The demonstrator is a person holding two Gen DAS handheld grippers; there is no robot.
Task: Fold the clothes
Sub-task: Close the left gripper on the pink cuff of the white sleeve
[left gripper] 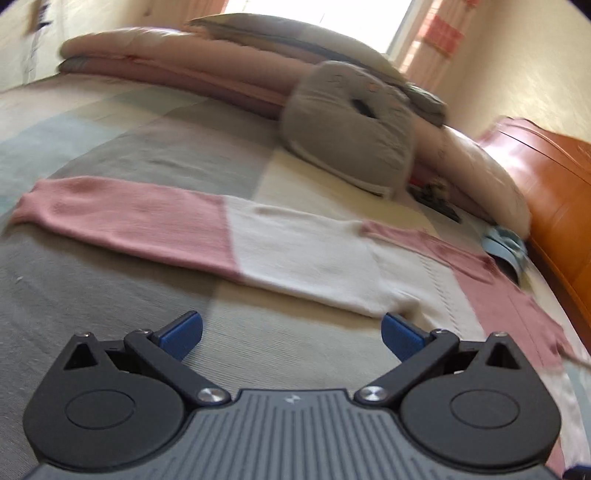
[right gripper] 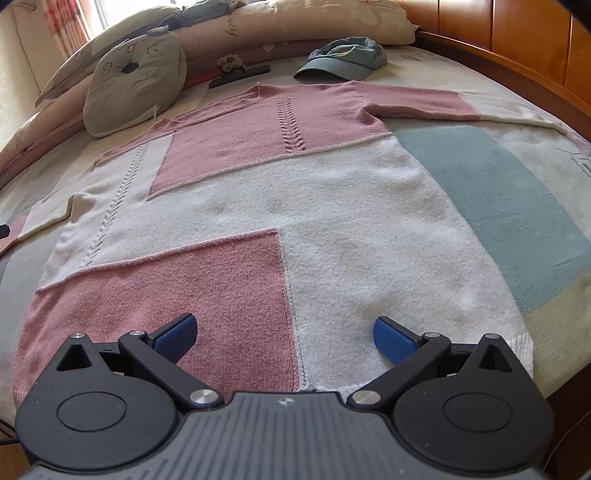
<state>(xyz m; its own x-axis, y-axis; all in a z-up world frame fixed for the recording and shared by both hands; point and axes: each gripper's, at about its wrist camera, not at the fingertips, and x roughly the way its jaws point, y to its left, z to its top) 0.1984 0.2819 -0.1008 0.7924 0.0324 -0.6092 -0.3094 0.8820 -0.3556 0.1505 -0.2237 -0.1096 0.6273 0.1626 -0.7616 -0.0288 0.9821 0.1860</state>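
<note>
A pink and cream knitted sweater (right gripper: pixel 303 206) lies flat on the bed, front up, both sleeves spread out to the sides. In the right wrist view my right gripper (right gripper: pixel 284 338) hovers open above the sweater's hem, nothing between its blue pads. The left wrist view shows the sweater's left sleeve (left gripper: pixel 177 225) stretched across the bedspread, pink at the cuff and cream near the shoulder. My left gripper (left gripper: pixel 291 336) stands open just short of that sleeve, near the armpit, holding nothing.
A grey round cushion (right gripper: pixel 133 88) and stacked pillows (right gripper: pixel 280 26) lie at the head of the bed. A blue cap (right gripper: pixel 343 59) and a dark flower clip (right gripper: pixel 236 70) rest above the collar. An orange wooden bed frame (right gripper: pixel 517 55) runs along the right.
</note>
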